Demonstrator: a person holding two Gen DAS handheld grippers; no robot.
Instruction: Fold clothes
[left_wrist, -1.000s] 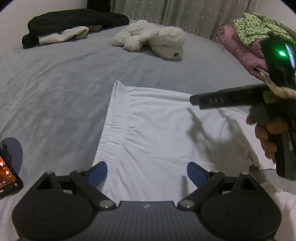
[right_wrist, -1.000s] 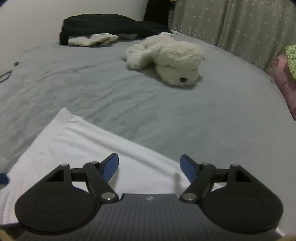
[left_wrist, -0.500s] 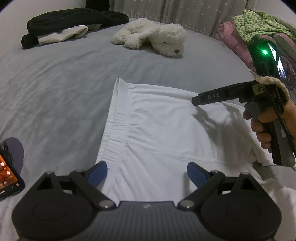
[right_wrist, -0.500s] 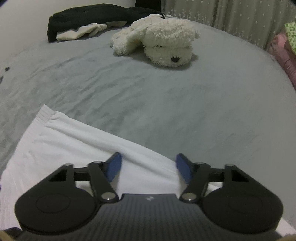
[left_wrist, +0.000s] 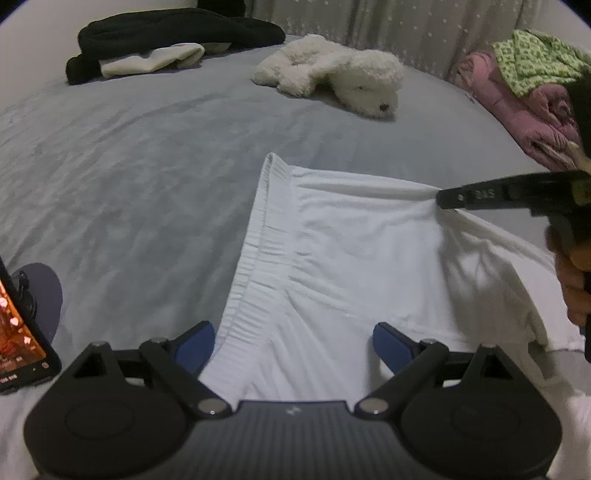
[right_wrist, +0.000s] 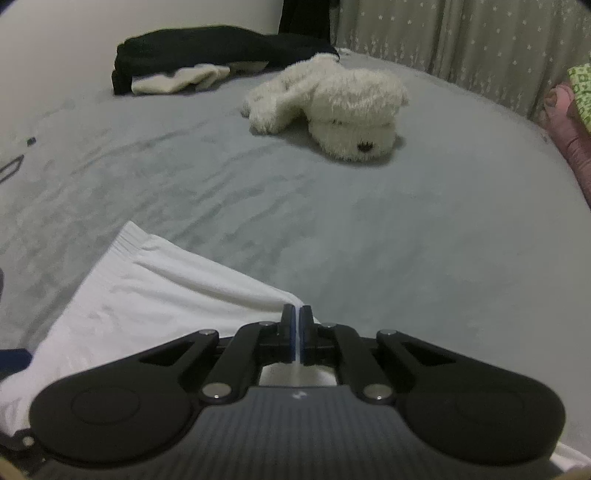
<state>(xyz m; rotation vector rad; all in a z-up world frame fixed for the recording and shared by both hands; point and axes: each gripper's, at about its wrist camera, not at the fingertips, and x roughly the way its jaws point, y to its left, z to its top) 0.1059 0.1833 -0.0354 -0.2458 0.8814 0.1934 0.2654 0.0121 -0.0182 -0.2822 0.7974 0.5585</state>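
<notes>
White shorts with a ribbed waistband lie flat on the grey bed. My left gripper hovers open over their near edge, one blue pad at the waistband corner and the other on the cloth. In the right wrist view, my right gripper has its jaws closing tight, and a thin fold of the shorts' far edge is pinched between the pads. The left wrist view shows the right gripper from the side, the cloth drawn up into a ridge at its tip, with a hand behind it.
A white plush dog lies further back on the bed. Black and cream clothes are piled at the far left. Pink and green clothes are heaped at the right. A lit phone stands at the left edge. A curtain hangs behind.
The right gripper's jaws went from wide open to shut on the shorts' far edge, which now rises in a ridge. The left gripper stayed open and still.
</notes>
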